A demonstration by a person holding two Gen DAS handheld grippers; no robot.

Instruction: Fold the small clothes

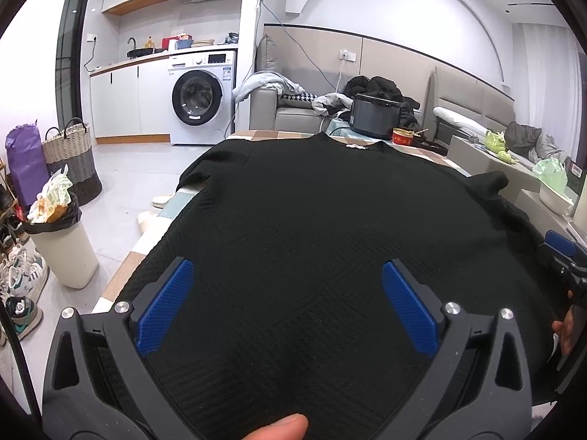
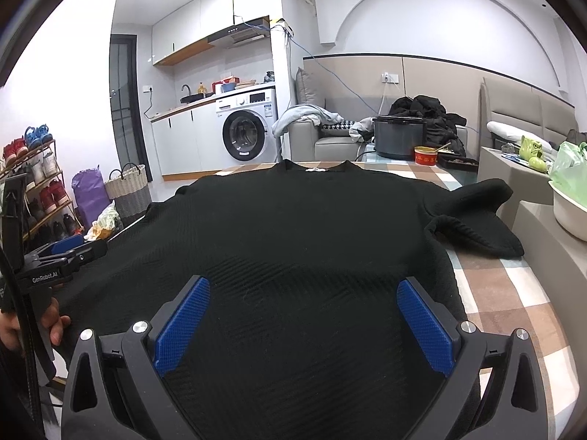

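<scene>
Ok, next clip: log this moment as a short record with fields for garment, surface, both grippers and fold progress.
garment: black knit sweater, spread flat, collar at the far end
right sleeve: sleeve bent, lying on the cloth beside the body
surface: checked tablecloth
left gripper: left gripper open, above the hem end, holding nothing
right gripper: right gripper open, above the hem end, holding nothing
fold progress: no fold in the body visible yet
behind garment: dark cooker pot, red bowl

Small home flat, washing machine (image 1: 198, 99) under kitchen counter, sofa (image 2: 330, 139), shoe rack (image 2: 33, 183), rice cooker (image 1: 374, 115)
</scene>
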